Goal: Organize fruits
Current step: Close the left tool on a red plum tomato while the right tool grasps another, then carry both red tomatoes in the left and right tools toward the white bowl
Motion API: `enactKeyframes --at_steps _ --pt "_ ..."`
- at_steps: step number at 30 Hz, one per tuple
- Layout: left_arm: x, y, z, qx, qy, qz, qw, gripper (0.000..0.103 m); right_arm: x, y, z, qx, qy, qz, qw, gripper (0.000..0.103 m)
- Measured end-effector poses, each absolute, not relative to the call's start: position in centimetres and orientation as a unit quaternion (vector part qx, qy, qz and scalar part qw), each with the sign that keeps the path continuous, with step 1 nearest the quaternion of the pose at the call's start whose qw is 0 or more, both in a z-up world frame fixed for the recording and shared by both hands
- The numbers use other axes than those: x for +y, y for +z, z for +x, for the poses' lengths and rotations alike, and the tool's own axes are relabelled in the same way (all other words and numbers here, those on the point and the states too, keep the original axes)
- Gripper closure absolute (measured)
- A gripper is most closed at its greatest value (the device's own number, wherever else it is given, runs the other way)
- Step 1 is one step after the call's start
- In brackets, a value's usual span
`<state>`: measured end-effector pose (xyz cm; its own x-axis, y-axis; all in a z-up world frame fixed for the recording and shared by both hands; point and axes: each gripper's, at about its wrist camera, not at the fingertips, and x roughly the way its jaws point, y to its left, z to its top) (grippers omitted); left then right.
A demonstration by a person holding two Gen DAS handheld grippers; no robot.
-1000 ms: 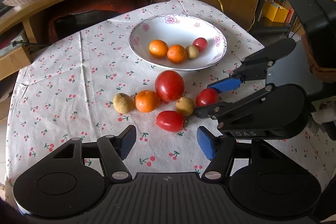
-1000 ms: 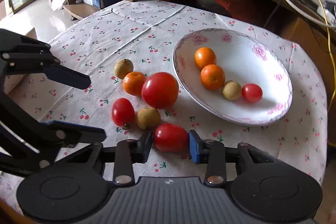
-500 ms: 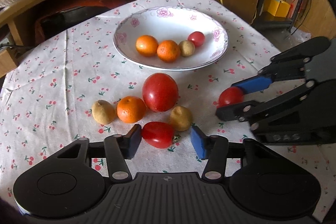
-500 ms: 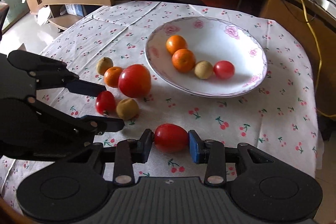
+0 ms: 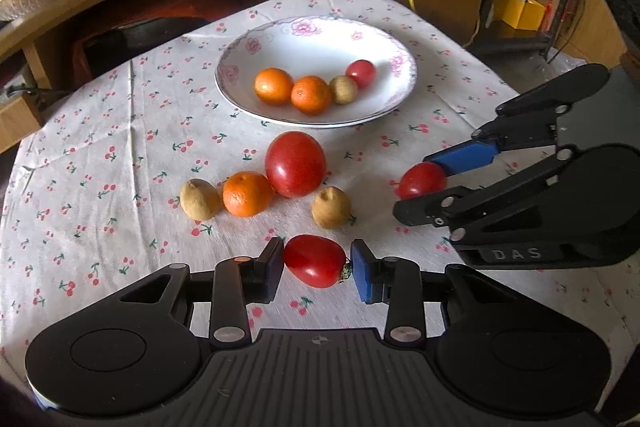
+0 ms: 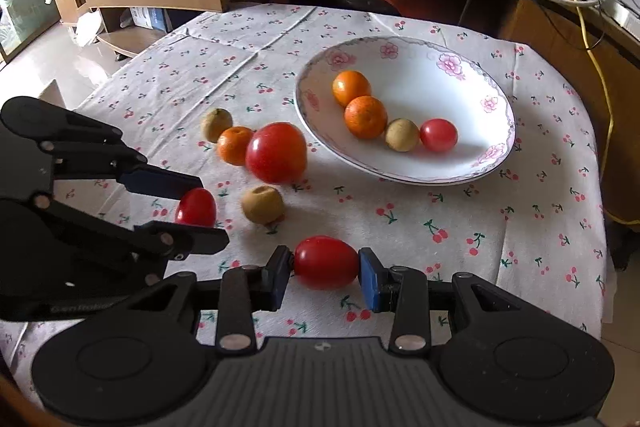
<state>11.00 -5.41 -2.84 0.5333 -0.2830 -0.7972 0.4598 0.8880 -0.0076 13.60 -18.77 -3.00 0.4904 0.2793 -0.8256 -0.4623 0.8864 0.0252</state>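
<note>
Since a second ago the left gripper (image 5: 318,265) has come down around the oblong tomato (image 5: 315,260) that lay free on the cloth, and its blue pads now press the fruit's two ends; the right gripper (image 6: 325,270) has carried its own small tomato (image 6: 326,262) away from the fruit cluster and closer to the table's near edge. Both jaws are closed on fruit: the left on the oblong tomato low over the cherry-print tablecloth (image 5: 100,163), the right on the small tomato, seen from the left wrist view at (image 5: 422,180), pinched between its fingers beside the cluster. On the cloth, a large tomato (image 5: 295,163) touches a tangerine (image 5: 247,193), with a brownish fruit (image 5: 199,199) just left of that and another brownish fruit (image 5: 331,207) near the held tomato. Behind them the flowered plate (image 5: 384,39) holds two tangerines, a brownish fruit and a small tomato in a row
</note>
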Motion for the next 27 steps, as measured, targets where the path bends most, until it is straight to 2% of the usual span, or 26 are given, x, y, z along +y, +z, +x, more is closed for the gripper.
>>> enactKeyframes --at_steps 11,23,27 --pt "-4.9 -4.2 8.9 0.454 -0.213 0.122 0.856 0.055 -17.3 -4.2 10.2 0.465 0.208 -0.133 0.850 0.064" --pt "-4.7 -4.5 9.5 0.450 -0.210 0.123 0.859 0.037 -18.1 -4.4 10.7 0.466 0.227 -0.121 0.847 0.058" --pt "-4.8 -4.5 9.7 0.450 -0.215 0.125 0.858 0.038 -18.1 -4.3 10.8 0.467 0.229 -0.117 0.846 0.058"
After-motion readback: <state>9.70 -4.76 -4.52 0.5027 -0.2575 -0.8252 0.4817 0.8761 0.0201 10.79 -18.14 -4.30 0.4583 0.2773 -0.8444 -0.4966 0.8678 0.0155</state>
